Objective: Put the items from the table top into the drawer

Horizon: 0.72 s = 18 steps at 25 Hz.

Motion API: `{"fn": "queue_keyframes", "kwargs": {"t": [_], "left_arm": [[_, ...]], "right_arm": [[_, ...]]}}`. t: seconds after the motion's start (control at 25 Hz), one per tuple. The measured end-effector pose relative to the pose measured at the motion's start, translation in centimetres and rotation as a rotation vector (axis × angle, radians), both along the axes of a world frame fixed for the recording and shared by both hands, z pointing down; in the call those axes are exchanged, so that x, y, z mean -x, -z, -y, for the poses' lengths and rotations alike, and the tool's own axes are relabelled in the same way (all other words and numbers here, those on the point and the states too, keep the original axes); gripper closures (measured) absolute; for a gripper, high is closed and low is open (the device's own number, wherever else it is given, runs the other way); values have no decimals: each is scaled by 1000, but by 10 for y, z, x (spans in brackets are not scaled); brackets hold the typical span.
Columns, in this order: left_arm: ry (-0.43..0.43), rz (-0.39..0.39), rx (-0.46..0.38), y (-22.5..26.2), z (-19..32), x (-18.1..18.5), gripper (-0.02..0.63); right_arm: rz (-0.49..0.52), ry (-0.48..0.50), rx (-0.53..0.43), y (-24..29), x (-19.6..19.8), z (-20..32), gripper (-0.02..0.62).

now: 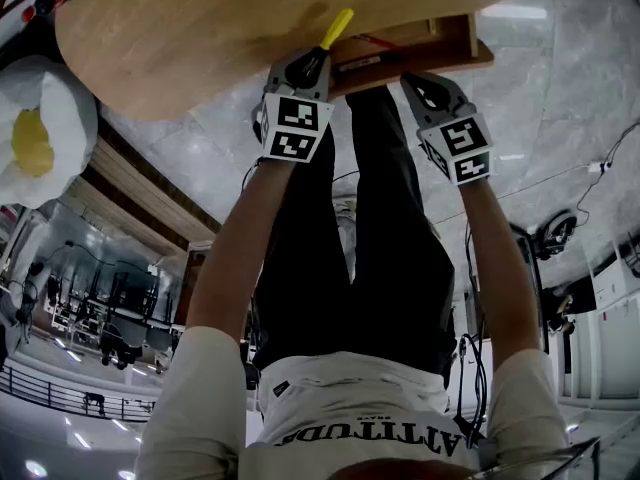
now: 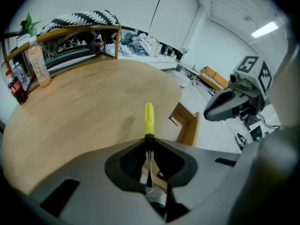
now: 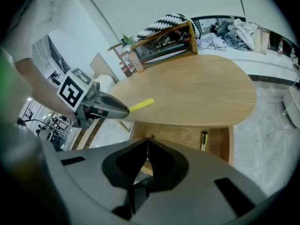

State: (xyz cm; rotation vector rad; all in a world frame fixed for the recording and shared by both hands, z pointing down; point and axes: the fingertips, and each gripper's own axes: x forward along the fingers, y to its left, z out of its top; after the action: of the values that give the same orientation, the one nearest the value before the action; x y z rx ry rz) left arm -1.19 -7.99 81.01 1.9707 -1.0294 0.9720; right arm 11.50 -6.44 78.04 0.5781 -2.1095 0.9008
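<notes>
Wooden table [image 2: 84, 111]: it is carrying a rack at its far edge, and its near edge is overhanging the back part of the drawer.
Drawer [image 3: 178, 137]: it is standing pulled out under the near edge of the table, beside the left gripper in the left gripper view.
Left gripper [image 2: 149, 142]: its fingers are pinching the thin dark shaft of a screwdriver. It is hanging over the near edge of the table, just beside the drawer.
Screwdriver [image 2: 149, 118]: its yellow handle is sticking out forward past the fingertips, over the table edge and not over the inside of the drawer.
Right gripper [image 3: 147, 142]: its fingers are pressed together with nothing between them. It is pointing down at the front of the drawer; I cannot tell if it is touching the wood.
Small black and yellow tool [image 3: 204, 140]: it is lying inside the drawer, close to the right wall in the right gripper view.
Rack [image 2: 79, 32]: a black and white striped cloth [image 2: 84, 18] is lying on top of it.
Bottles: an orange drink bottle [image 2: 37, 64] and a dark bottle [image 2: 16, 89] are standing upright at the far left edge of the table.
Person: legs in dark trousers [image 1: 370, 228] are standing just in front of the drawer.
</notes>
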Motion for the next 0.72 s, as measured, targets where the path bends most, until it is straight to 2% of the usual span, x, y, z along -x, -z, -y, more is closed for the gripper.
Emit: {"fn": "queue_keyframes", "kwargs": {"t": [0.36, 0.72], "left_arm": [[-137, 44, 4, -28, -40, -29, 538], [-108, 60, 131, -75, -56, -45, 538]], "right_arm": [[-5, 15, 6, -10, -5, 0, 575], [-15, 19, 25, -19, -17, -10, 575]]}}
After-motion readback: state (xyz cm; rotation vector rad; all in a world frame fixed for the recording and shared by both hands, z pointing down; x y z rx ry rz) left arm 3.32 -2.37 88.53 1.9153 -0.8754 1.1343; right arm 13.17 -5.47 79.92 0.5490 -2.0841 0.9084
